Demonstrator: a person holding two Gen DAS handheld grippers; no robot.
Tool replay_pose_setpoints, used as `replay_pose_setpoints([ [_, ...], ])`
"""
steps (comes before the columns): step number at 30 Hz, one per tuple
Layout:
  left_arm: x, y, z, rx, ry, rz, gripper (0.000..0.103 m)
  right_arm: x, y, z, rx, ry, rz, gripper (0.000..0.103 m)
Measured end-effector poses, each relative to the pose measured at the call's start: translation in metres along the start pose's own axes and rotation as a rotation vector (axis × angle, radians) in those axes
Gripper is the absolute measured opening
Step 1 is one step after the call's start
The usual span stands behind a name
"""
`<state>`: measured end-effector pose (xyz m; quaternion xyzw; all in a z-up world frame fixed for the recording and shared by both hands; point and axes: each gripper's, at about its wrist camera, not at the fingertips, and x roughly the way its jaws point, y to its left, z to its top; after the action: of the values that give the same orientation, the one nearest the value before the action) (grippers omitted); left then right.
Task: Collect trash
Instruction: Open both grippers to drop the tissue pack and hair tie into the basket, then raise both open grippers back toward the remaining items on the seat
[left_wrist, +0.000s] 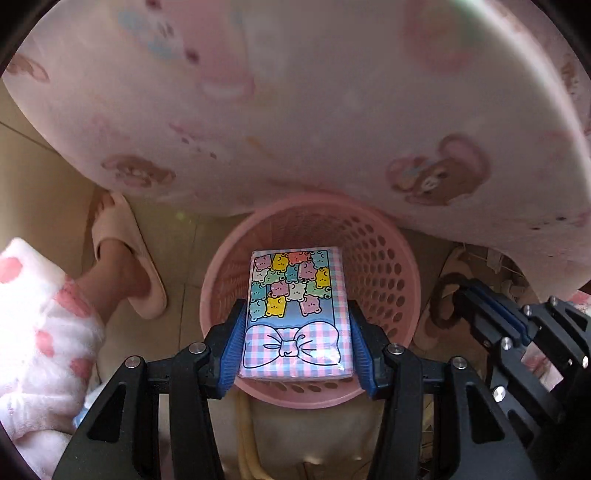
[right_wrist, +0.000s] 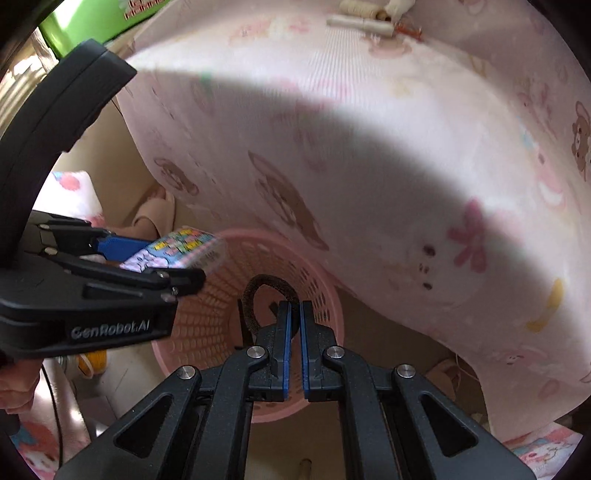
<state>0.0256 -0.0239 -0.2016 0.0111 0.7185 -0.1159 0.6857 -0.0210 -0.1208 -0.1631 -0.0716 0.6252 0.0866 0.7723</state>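
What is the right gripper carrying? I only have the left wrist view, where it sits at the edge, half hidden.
Observer: The right gripper is shut on a dark loop, maybe a hair band.
Operator: Is it over the basket?
Observer: Yes, the loop hangs above the pink basket opening.
Operator: Anything left on the table?
Observer: At its far edge lie pale rolled items; too blurred to name.
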Motion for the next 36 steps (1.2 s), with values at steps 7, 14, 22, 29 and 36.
replay_pose_setpoints([
  [7, 0.025, 0.002, 0.008, -0.024, 0.059, 0.04, 0.05, 0.039, 0.012, -0.005, -0.104, 0.069, -0.131, 0.005],
  [14, 0.051, 0.01, 0.008, -0.066, 0.13, 0.074, 0.05, 0.056, 0.01, -0.013, -0.112, 0.123, -0.1, 0.005],
  [22, 0.065, 0.007, 0.004, -0.052, 0.15, 0.14, 0.05, 0.071, 0.012, -0.016, -0.09, 0.164, -0.088, 0.005],
  [29, 0.061, 0.008, 0.004, -0.045, 0.135, 0.152, 0.058, 0.074, 0.012, -0.02, -0.08, 0.165, -0.07, 0.035],
  [36, 0.046, 0.005, 0.006, -0.021, 0.078, 0.19, 0.062, 0.063, 0.011, -0.017, -0.091, 0.127, -0.089, 0.051],
])
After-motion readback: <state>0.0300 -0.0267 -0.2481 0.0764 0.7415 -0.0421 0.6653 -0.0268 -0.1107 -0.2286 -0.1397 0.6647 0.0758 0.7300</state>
